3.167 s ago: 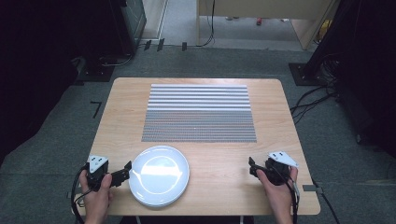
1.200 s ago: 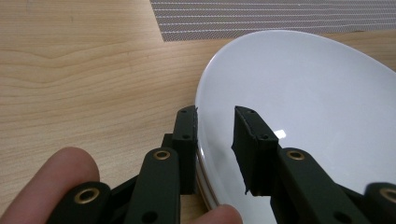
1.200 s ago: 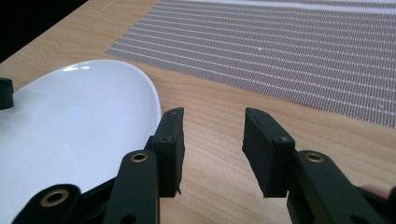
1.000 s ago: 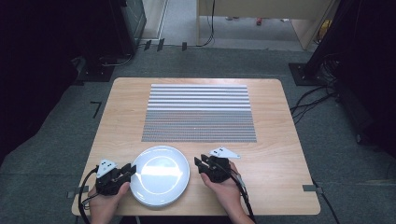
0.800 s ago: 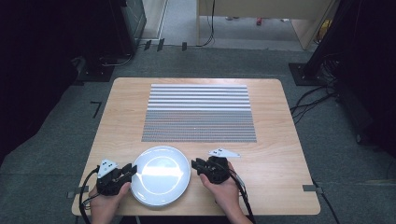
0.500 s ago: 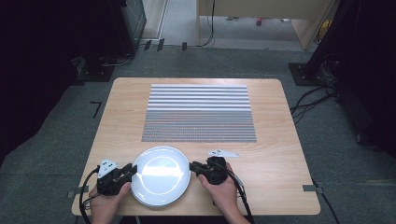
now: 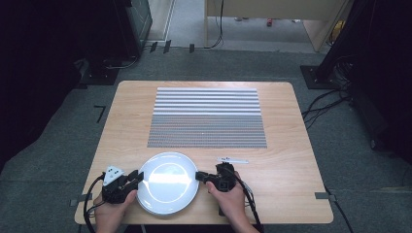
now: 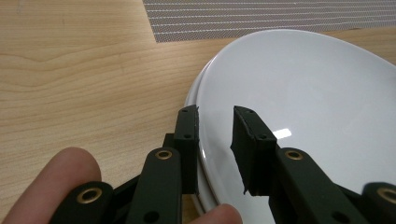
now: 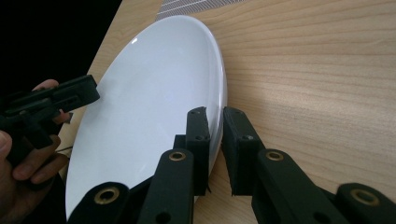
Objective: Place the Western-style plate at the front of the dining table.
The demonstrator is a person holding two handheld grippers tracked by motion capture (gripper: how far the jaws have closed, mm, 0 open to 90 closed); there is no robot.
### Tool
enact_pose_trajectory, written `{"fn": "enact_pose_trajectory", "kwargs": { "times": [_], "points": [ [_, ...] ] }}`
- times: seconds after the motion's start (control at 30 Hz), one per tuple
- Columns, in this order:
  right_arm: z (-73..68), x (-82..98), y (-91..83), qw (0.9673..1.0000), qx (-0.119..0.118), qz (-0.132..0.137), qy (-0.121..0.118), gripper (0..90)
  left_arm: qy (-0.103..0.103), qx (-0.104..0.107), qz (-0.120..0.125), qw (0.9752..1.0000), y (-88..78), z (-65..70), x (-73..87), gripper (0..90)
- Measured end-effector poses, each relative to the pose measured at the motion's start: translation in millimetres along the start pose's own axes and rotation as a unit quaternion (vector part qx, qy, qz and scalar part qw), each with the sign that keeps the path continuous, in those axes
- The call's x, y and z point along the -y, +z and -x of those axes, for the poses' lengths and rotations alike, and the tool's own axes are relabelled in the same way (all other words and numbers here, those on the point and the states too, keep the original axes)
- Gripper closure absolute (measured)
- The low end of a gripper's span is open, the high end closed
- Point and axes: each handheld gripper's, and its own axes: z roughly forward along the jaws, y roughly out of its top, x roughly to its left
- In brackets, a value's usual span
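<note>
A white plate [image 7: 167, 182] lies at the near side of the wooden table [image 7: 291, 160]. My left gripper [image 7: 138, 178] is at its left rim. In the left gripper view the jaws [image 8: 215, 116] straddle that rim, one under it and one on the plate [image 8: 303, 93], shut on it. My right gripper [image 7: 199, 177] is at the plate's right rim. Its jaws [image 9: 215, 114] have just been closing with the rim of the plate [image 9: 149, 102] between them, and the pads now press on it. The other hand's gripper [image 9: 56, 100] appears across the plate.
A grey striped placemat [image 7: 208, 116] covers the table's middle and far part, just beyond the plate. A small white strip [image 7: 232, 159] lies on the wood behind the right gripper. Cables trail from both grippers over the near edge. Dark equipment and floor cables surround the table.
The right gripper came from the table's near right side leftward to the plate's right rim and edged onto it. The left gripper moved in onto the left rim and has held still since.
</note>
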Motion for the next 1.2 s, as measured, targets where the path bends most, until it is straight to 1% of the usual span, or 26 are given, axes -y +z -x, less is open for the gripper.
{"fn": "enact_pose_trajectory", "kwargs": {
  "times": [0.1,0.13,0.17,0.23,0.27,0.33,0.47,0.53,0.67,0.73,0.77,0.83,0.9,0.97,1.07,1.1,1.17,1.2],
  "points": [
    [1.8,0.7,0.6,0.9999,-0.004,0.005,0.013,82.1,0.000,0.000,0.001,1.0000,0.2,0.0,0.1,71.8],
    [1.8,0.7,0.6,0.9999,-0.004,0.005,0.013,82.1,0.000,0.000,0.001,1.0000,0.2,0.0,0.1,71.9],
    [2.0,3.1,2.2,0.9997,-0.005,0.018,0.017,82.2,0.001,-0.002,0.002,1.0000,0.4,0.4,0.2,71.9],
    [2.2,4.6,2.9,0.9995,-0.006,0.025,0.018,82.3,0.001,-0.002,0.002,1.0000,0.5,0.5,0.2,71.9],
    [2.8,4.8,3.2,0.9994,-0.008,0.026,0.023,82.8,0.001,-0.002,0.002,1.0000,0.5,0.5,0.2,71.8],
    [4.8,3.8,2.5,0.9983,-0.015,0.022,0.052,84.7,0.001,-0.001,0.002,1.0000,0.6,0.5,0.3,71.8],
    [9.8,2.3,0.3,0.9953,-0.031,0.023,0.089,86.6,0.003,0.002,0.001,1.0000,1.1,0.8,0.4,71.4],
    [10.7,2.2,0.1,0.9944,-0.034,0.026,0.097,86.9,0.004,0.003,0.000,1.0000,1.7,1.3,0.4,71.0],
    [10.4,1.5,-0.9,0.9933,-0.033,0.031,0.106,87.4,-0.002,0.010,0.002,0.9999,1.6,0.6,0.2,67.7],
    [10.7,1.1,-1.9,0.9930,-0.034,0.034,0.108,87.6,-0.009,0.011,0.006,0.9999,0.5,-1.2,-0.2,64.4],
    [10.9,0.7,-3.1,0.9930,-0.034,0.036,0.107,87.7,-0.009,0.011,0.006,0.9999,0.5,-1.2,-0.2,62.6],
    [11.1,0.0,-5.2,0.9931,-0.033,0.039,0.105,87.7,-0.024,0.008,0.014,0.9996,-1.8,-6.2,-0.6,60.3],
    [12.2,-1.3,-7.9,0.9936,-0.030,0.044,0.099,87.8,-0.041,0.013,0.033,0.9985,-6.5,-10.1,-1.8,58.7],
    [12.6,-2.7,-10.6,0.9935,-0.029,0.048,0.099,88.0,-0.047,0.017,0.049,0.9975,-10.5,-11.5,-2.4,58.3],
    [13.1,-5.2,-14.9,0.9939,-0.027,0.051,0.094,88.0,-0.047,0.029,0.068,0.9962,-14.4,-9.5,-3.4,58.3],
    [13.2,-5.7,-16.1,0.9941,-0.026,0.052,0.092,88.0,-0.044,0.034,0.070,0.9960,-14.7,-8.1,-3.6,58.2],
    [13.2,-6.6,-18.7,0.9946,-0.023,0.054,0.086,88.0,-0.037,0.048,0.065,0.9960,-13.5,-4.3,-3.7,58.0],
    [13.1,-7.2,-20.2,0.9949,-0.019,0.056,0.081,88.0,-0.037,0.048,0.065,0.9960,-13.5,-4.3,-3.7,58.0]
  ]
}}
